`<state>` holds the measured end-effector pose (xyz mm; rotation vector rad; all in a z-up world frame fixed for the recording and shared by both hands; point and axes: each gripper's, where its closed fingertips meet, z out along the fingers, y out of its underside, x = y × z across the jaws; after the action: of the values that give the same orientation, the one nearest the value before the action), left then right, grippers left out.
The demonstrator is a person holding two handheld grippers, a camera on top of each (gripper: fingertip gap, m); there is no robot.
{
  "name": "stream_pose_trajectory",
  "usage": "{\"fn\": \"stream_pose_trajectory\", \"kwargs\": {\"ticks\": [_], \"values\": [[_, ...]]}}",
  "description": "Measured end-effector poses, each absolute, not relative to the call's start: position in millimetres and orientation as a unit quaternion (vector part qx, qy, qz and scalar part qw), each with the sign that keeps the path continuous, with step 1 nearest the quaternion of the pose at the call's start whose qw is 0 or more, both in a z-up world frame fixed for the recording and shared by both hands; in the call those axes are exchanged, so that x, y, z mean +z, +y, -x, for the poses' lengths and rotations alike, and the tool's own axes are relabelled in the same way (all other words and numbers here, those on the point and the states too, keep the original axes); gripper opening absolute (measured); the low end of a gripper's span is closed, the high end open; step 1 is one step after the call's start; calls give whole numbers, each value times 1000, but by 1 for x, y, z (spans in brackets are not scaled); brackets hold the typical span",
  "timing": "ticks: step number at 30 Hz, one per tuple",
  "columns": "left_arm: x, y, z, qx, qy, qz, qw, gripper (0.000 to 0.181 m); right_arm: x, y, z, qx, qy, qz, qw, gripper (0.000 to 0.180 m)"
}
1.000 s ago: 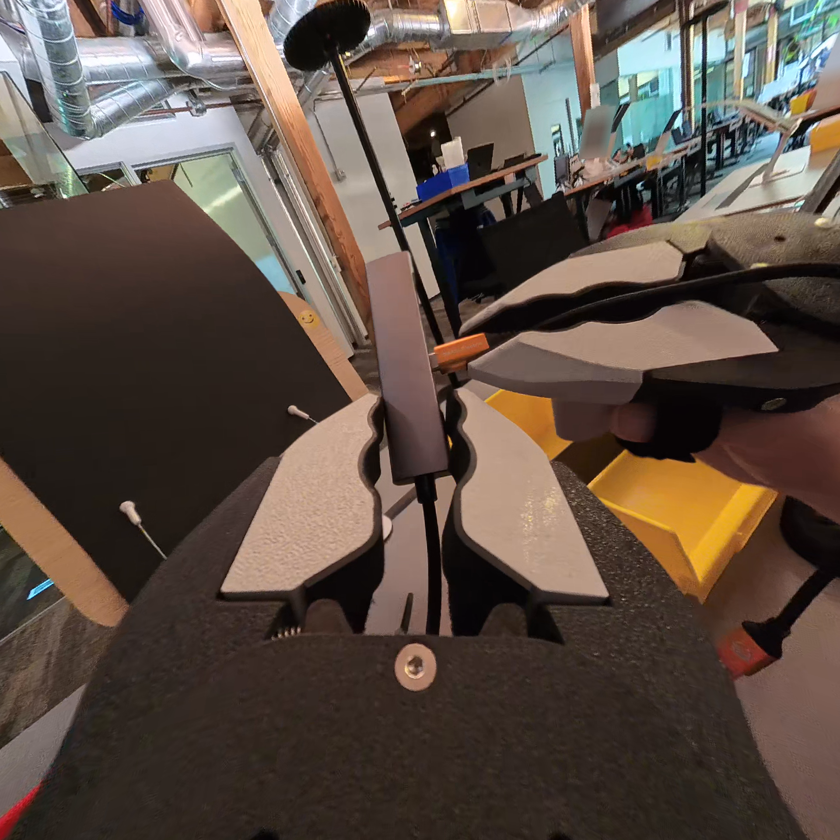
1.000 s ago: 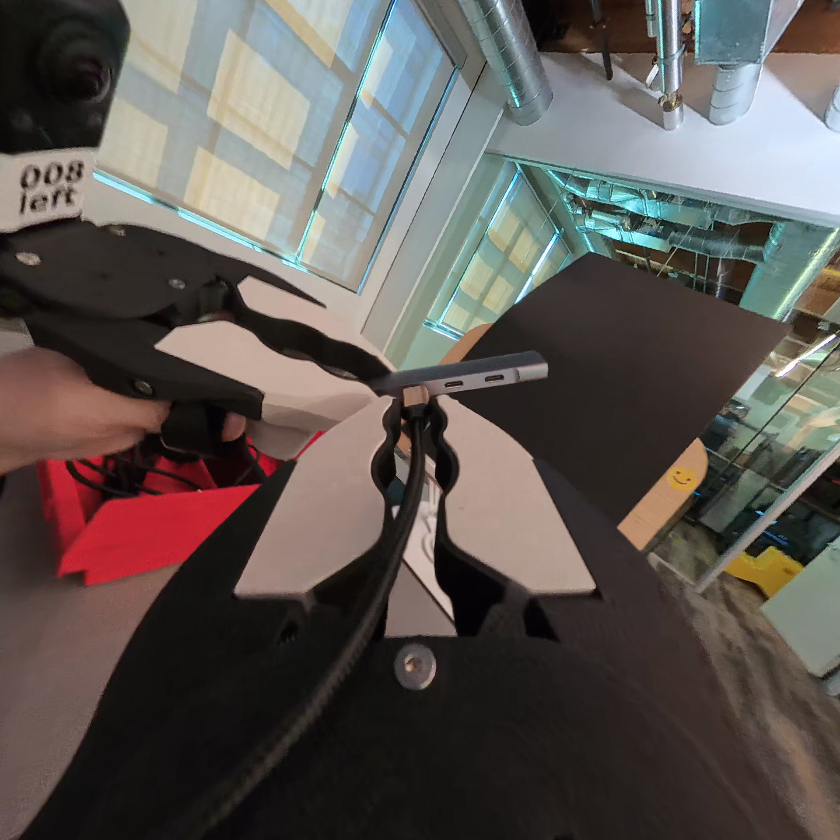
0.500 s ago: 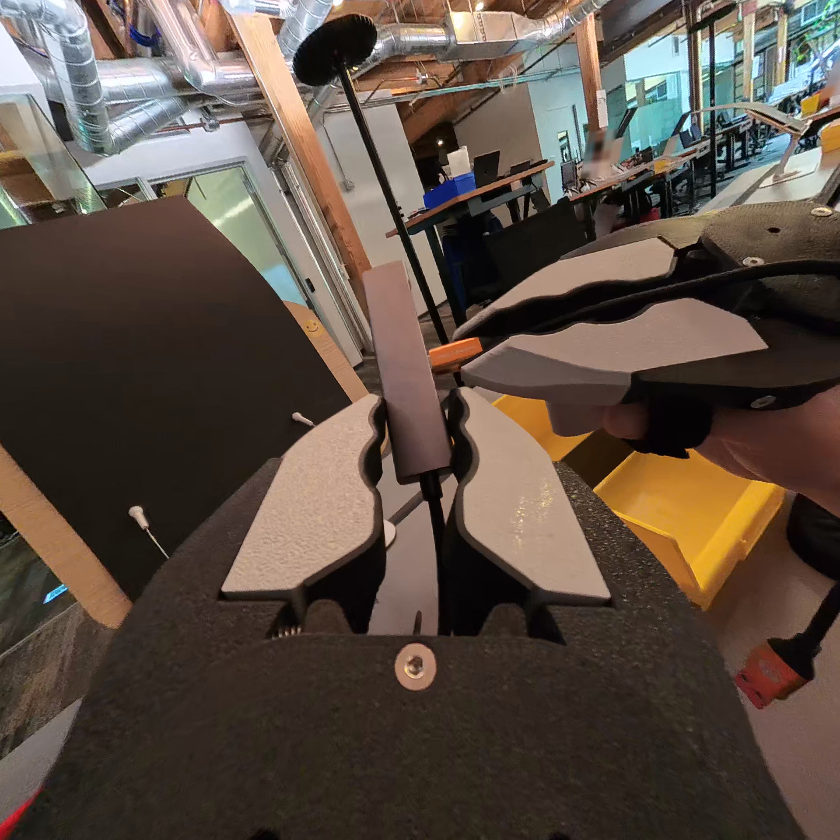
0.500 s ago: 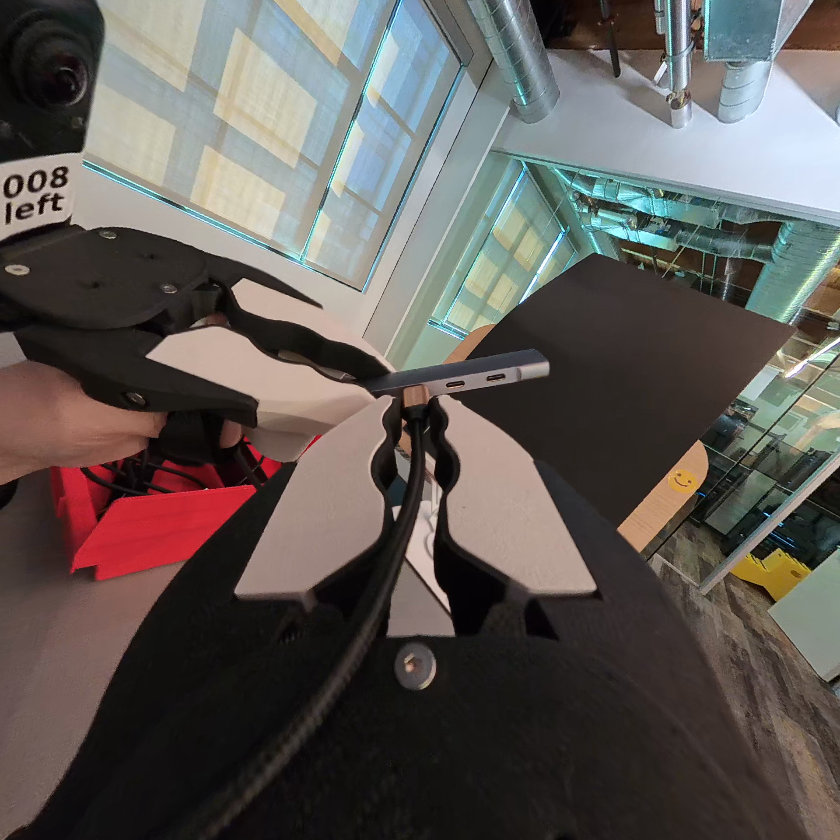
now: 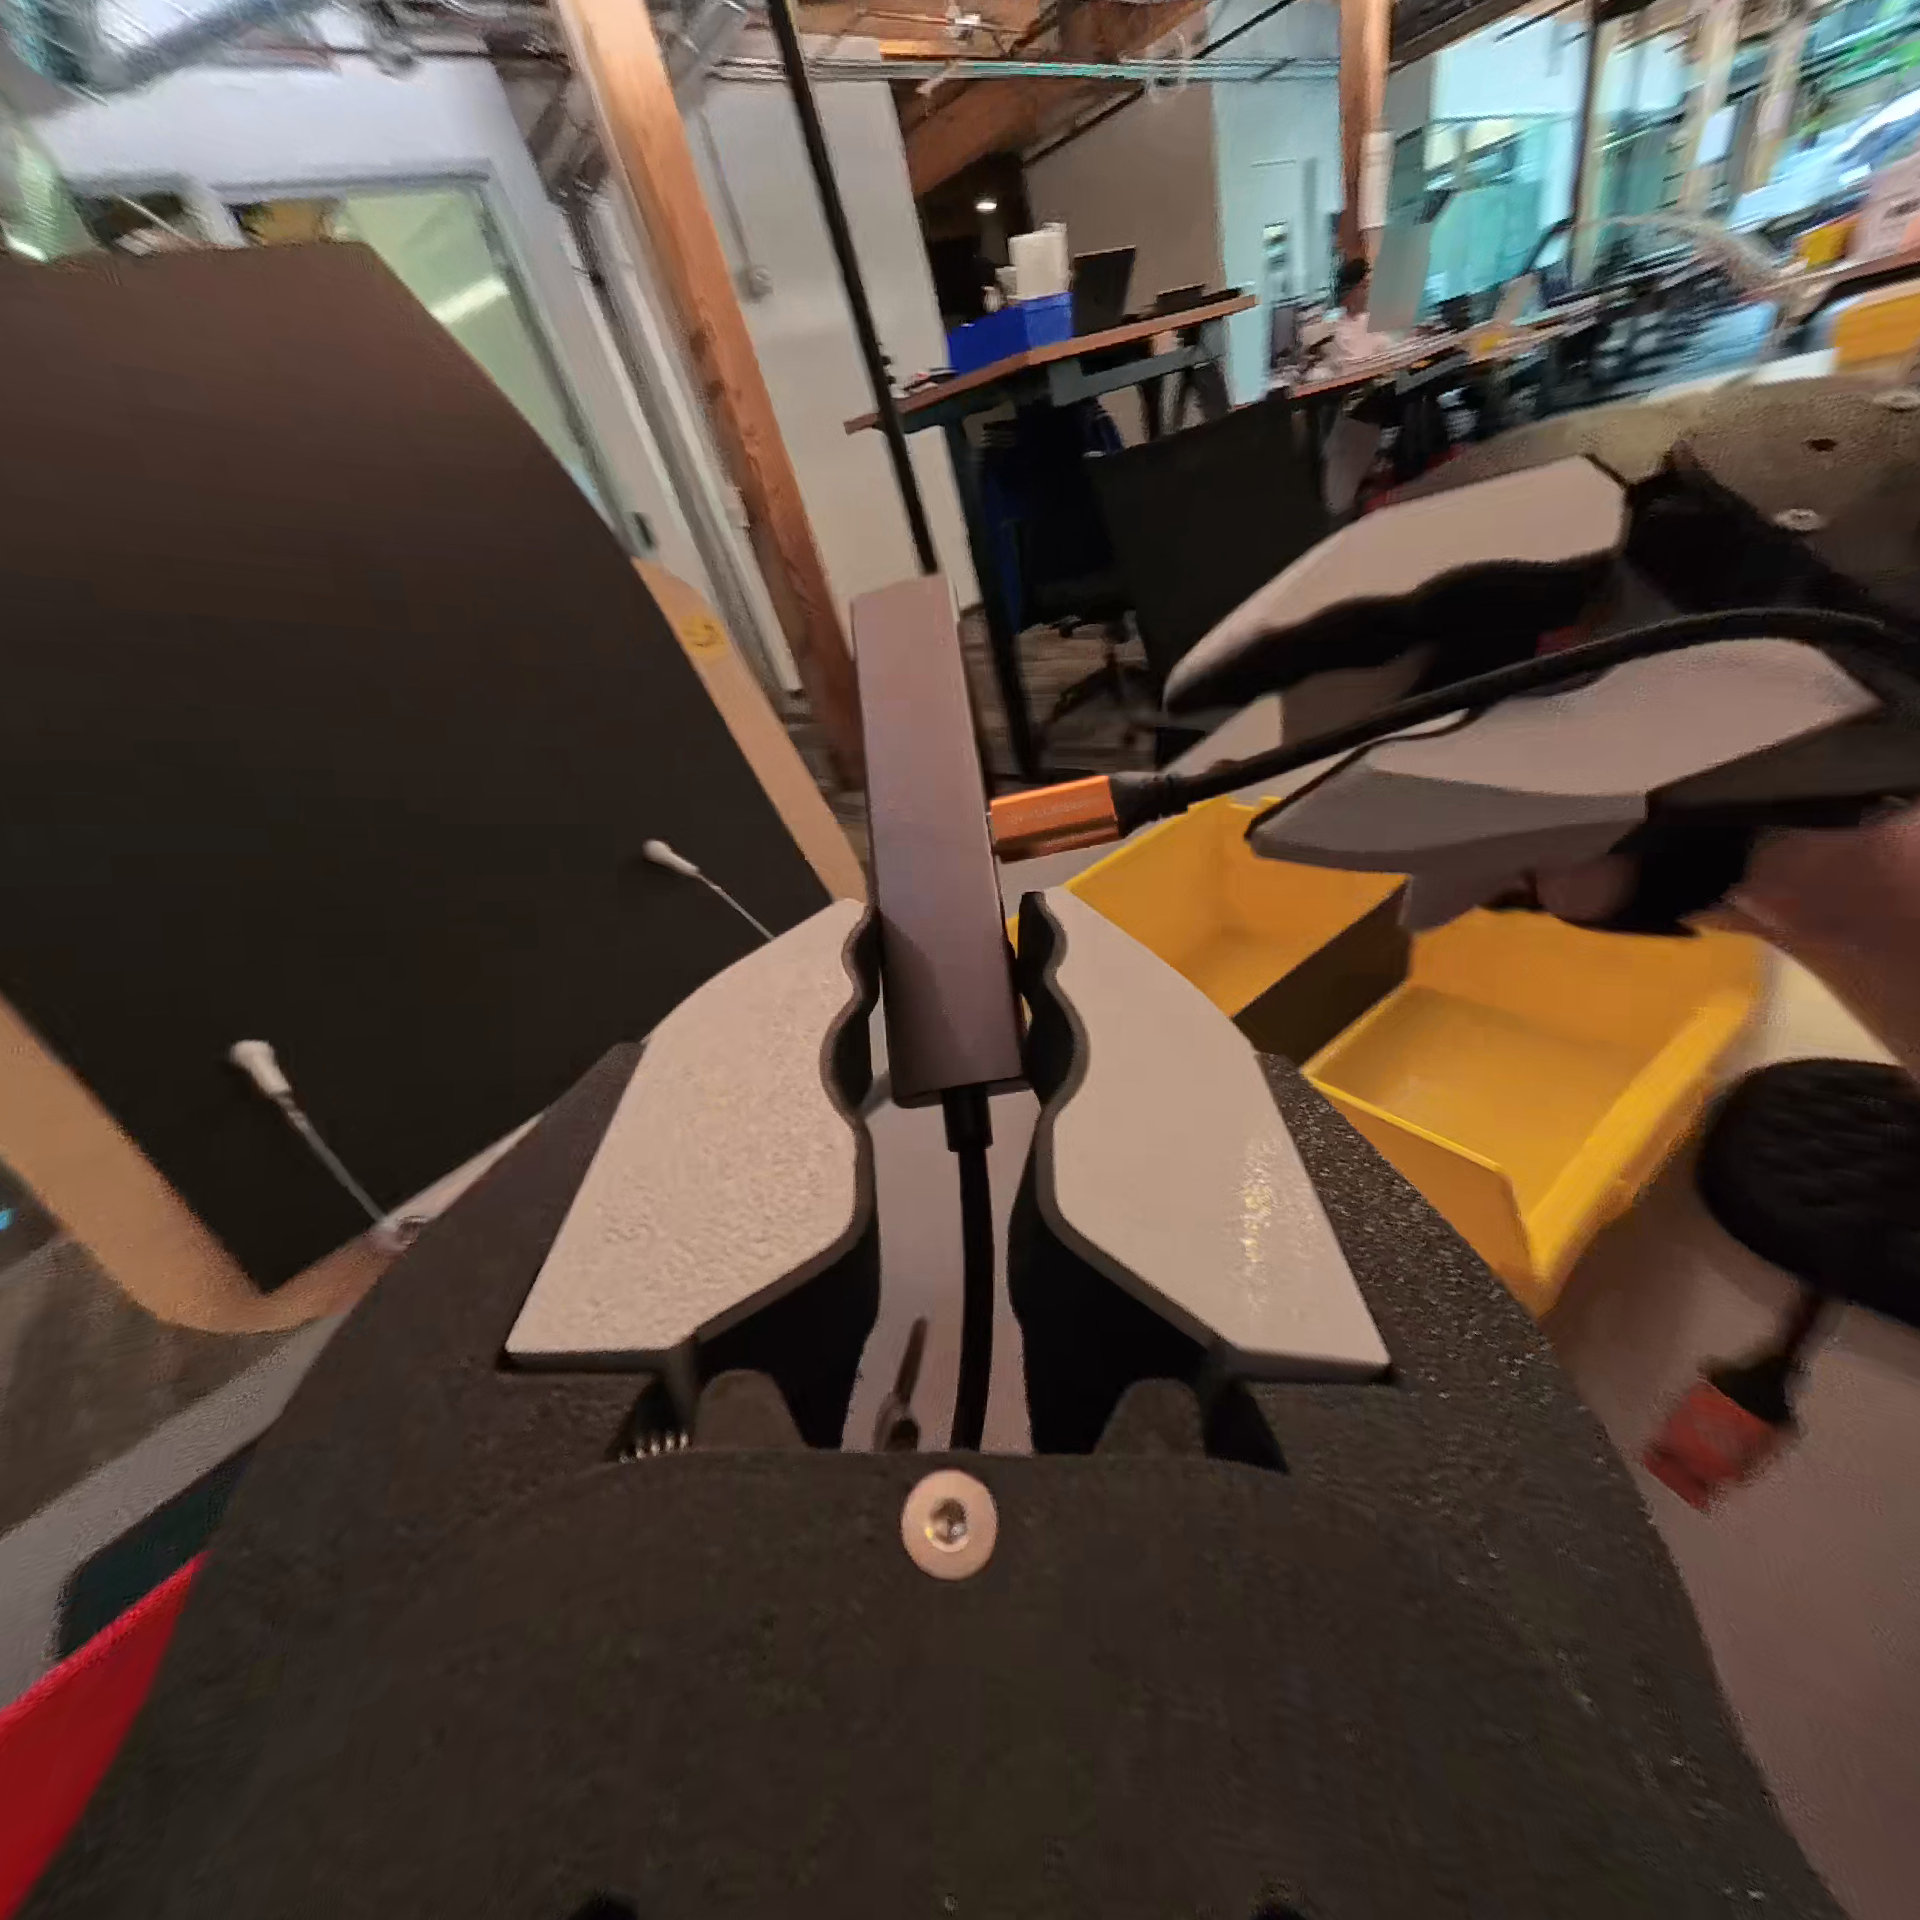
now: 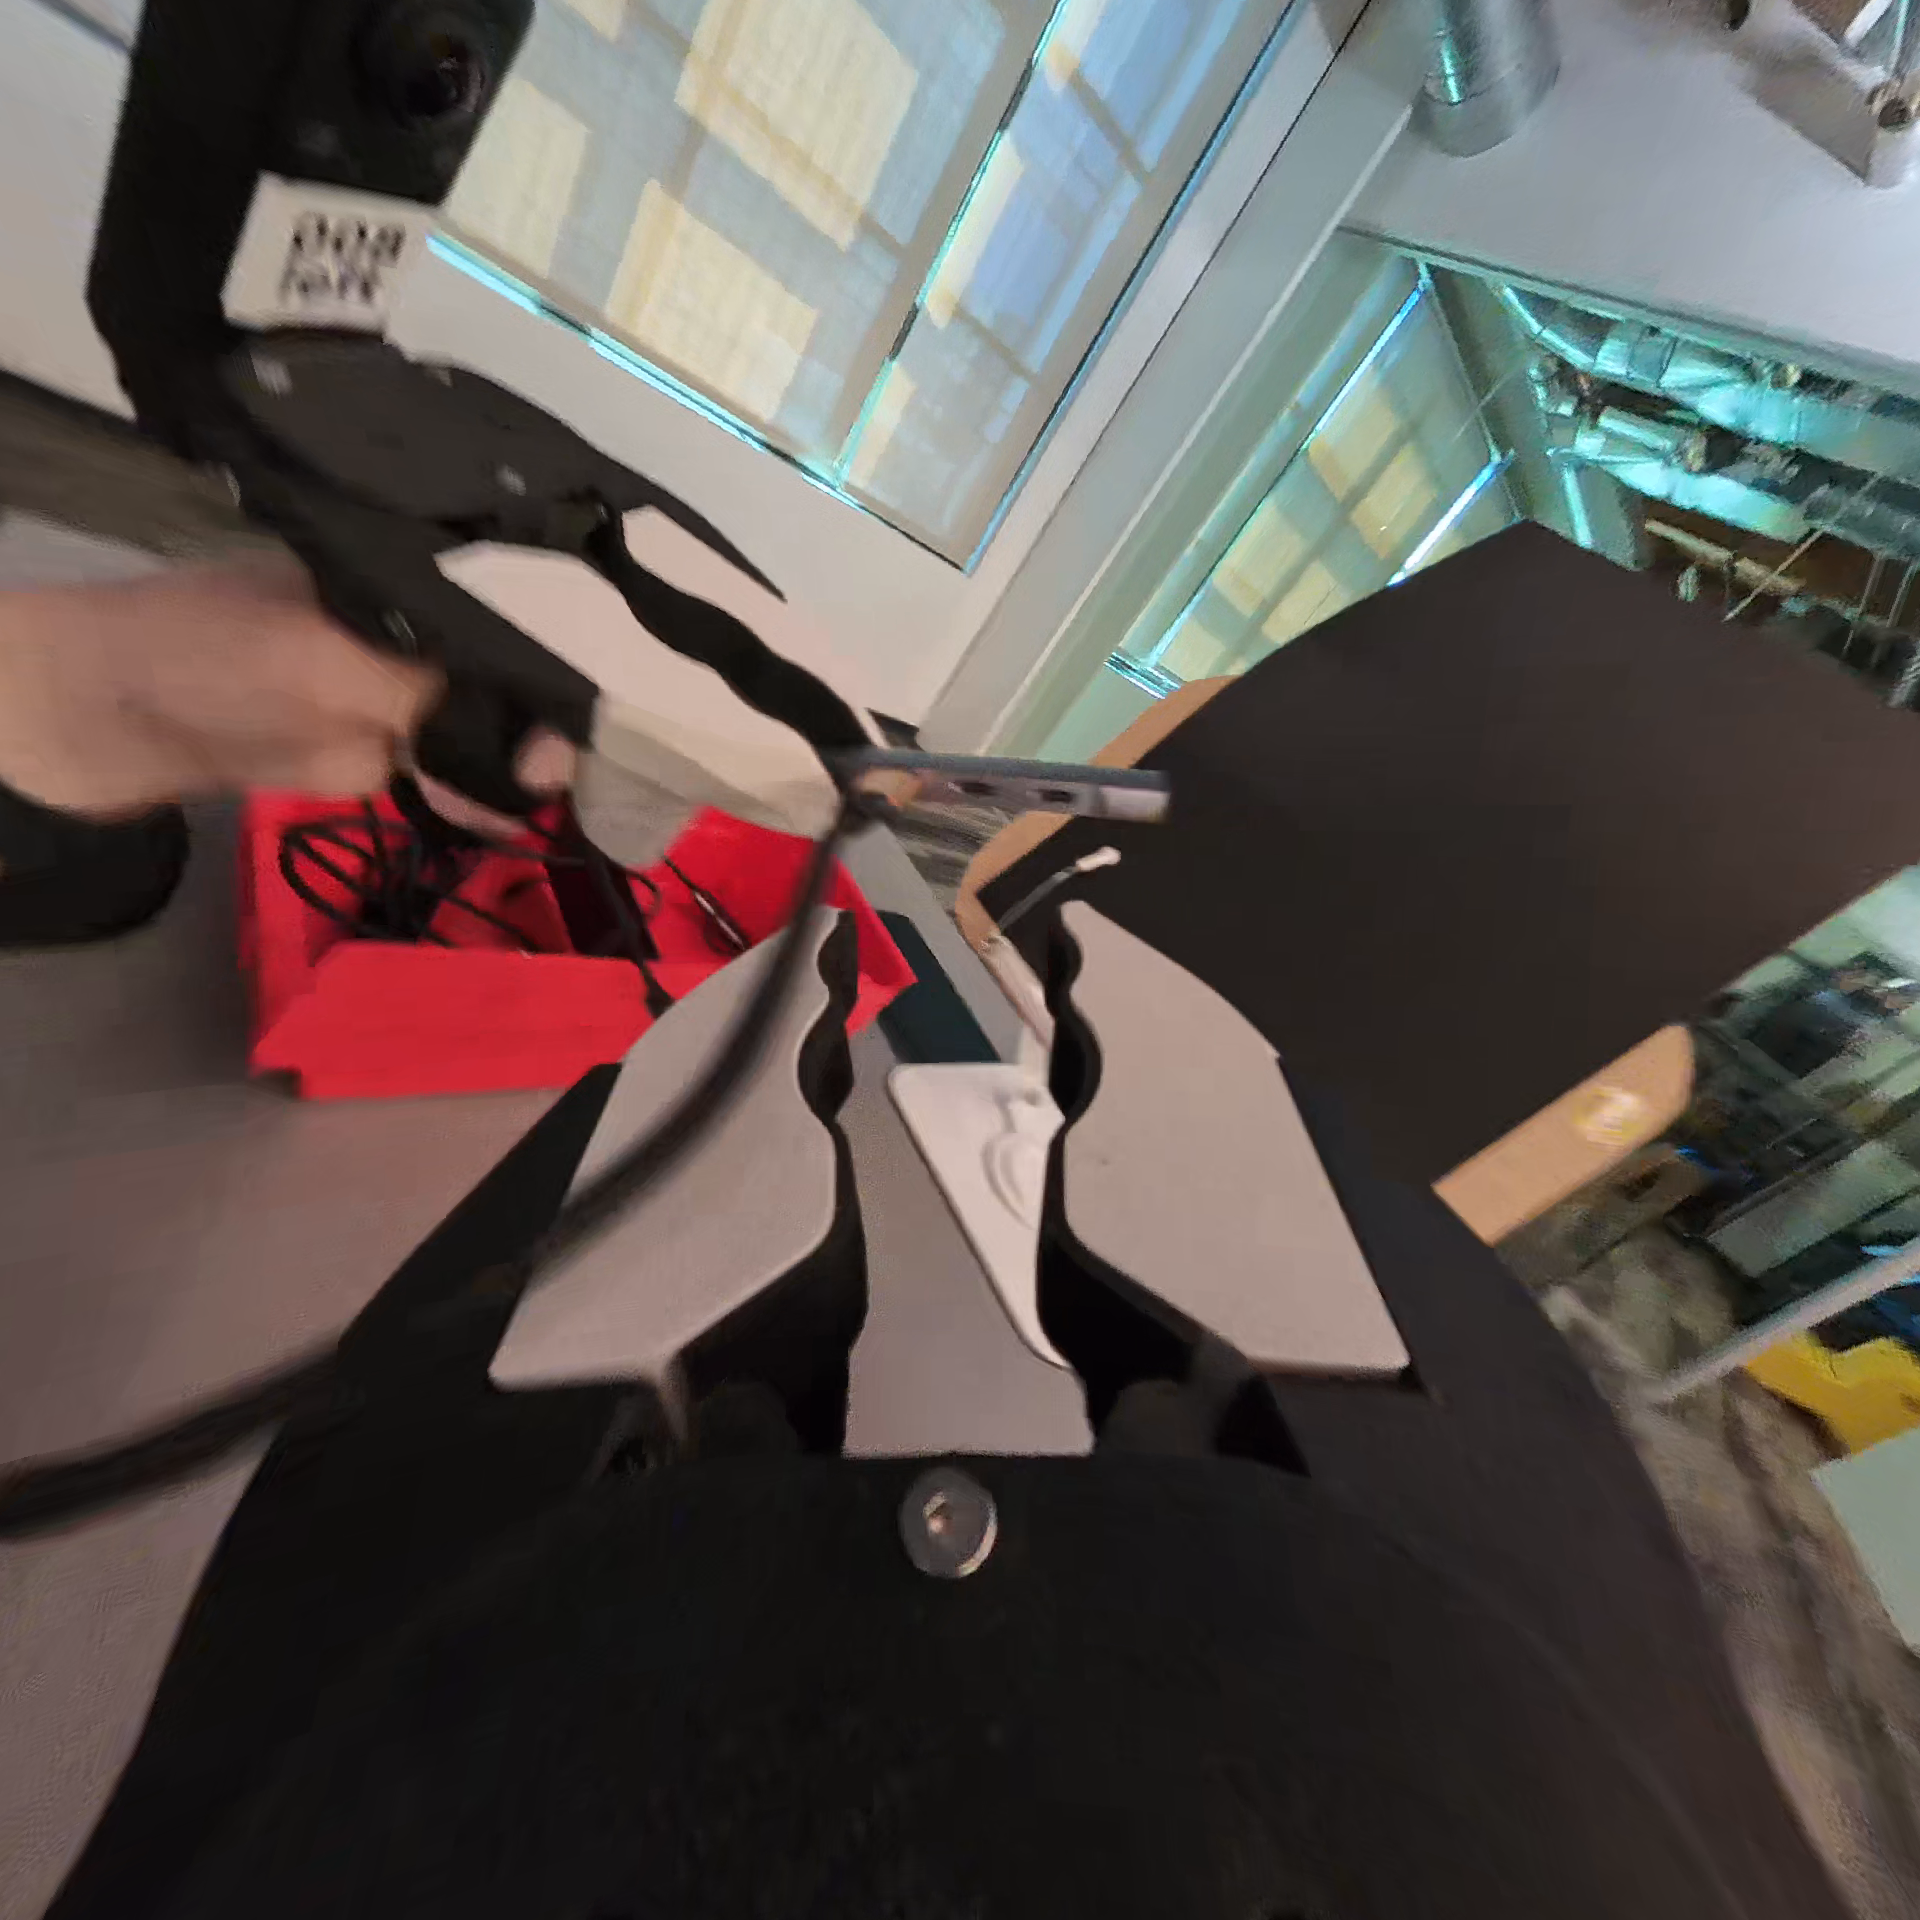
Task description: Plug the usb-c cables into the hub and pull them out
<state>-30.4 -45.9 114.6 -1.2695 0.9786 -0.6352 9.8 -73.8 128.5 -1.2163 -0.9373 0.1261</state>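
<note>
My left gripper (image 5: 940, 920) is shut on a slim grey hub (image 5: 920, 790) and holds it upright in the air, with the hub's own black lead hanging down between the fingers. An orange USB-C plug (image 5: 1055, 818) sits in the hub's right edge. Its black cable (image 5: 1455, 696) runs right, between the fingers of my right gripper (image 5: 1216, 758). In the right wrist view my right gripper (image 6: 951, 925) is open and empty, a short way back from the hub (image 6: 1039, 795). The cable (image 6: 748, 1029) lies across its left finger. The left gripper (image 6: 816, 764) shows there holding the hub.
Two yellow bins (image 5: 1455, 1091) sit on the table to the right. A red bin (image 6: 499, 966) holds loose black cables. A black board (image 5: 312, 675) stands to the left. A second orange plug on a black cable (image 5: 1714, 1444) lies at the lower right. A flat white object (image 6: 977, 1174) lies on the table. Some 6 cm of space lies between my two pairs of fingers.
My right gripper has opened, let go of the orange plug and drawn back from the hub. The plug stays at the hub. My left gripper still holds the hub.
</note>
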Motion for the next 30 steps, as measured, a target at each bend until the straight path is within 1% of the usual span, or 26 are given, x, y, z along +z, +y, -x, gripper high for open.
{"fn": "stream_pose_trajectory", "kwargs": {"ticks": [2, 4, 6, 7, 10, 11, 12, 14, 16, 17, 19, 20, 22, 24, 27, 29, 30], "values": [[108, -56, 31, -315, 466, 561, 608, 25, 130, -74, -29, -20, -444, 526, 725, 36], [95, -65, 29, -319, 505, 566, 567, 25, 124, -84, -28, -84, -498, 469, 725, 36], [85, -71, 25, -319, 534, 566, 542, 25, 114, -97, -14, -114, -549, 408, 721, 27], [80, -77, 21, -325, 549, 561, 528, 25, 108, -98, -8, -122, -566, 401, 710, 25], [68, -99, 12, -350, 597, 537, 483, 25, 83, -86, -4, -164, -604, 429, 652, 31], [66, -105, 10, -353, 608, 530, 475, 25, 79, -81, -7, -189, -607, 431, 640, 26], [65, -110, 8, -358, 613, 526, 468, 24, 72, -81, -9, -195, -621, 434, 623, 16], [66, -111, 7, -371, 606, 530, 463, 24, 65, -84, -11, -159, -636, 460, 599, 11], [82, -97, 10, -375, 564, 532, 508, 22, 71, -76, -32, -141, -598, 522, 591, 11], [92, -86, 17, -369, 536, 533, 540, 26, 72, -69, -52, -141, -570, 564, 580, 10], [110, -69, 34, -356, 484, 538, 591, 31, 80, -54, -105, -137, -476, 650, 577, 10], [114, -67, 41, -358, 474, 536, 600, 31, 79, -51, -132, -119, -426, 696, 565, 10], [112, -68, 48, -360, 478, 544, 588, 31, 75, -52, -186, -121, -343, 758, 541, 10], [102, -70, 49, -351, 496, 558, 566, 32, 59, -59, -227, -111, -277, 814, 498, 10], [95, -66, 43, -335, 502, 566, 562, 32, 39, -67, -262, -60, -215, 858, 462, 10], [91, -69, 36, -343, 506, 569, 550, 31, 30, -69, -284, -57, -186, 870, 453, 10], [90, -70, 34, -346, 507, 571, 546, 31, 32, -69, -293, -53, -173, 866, 465, 10]]}}
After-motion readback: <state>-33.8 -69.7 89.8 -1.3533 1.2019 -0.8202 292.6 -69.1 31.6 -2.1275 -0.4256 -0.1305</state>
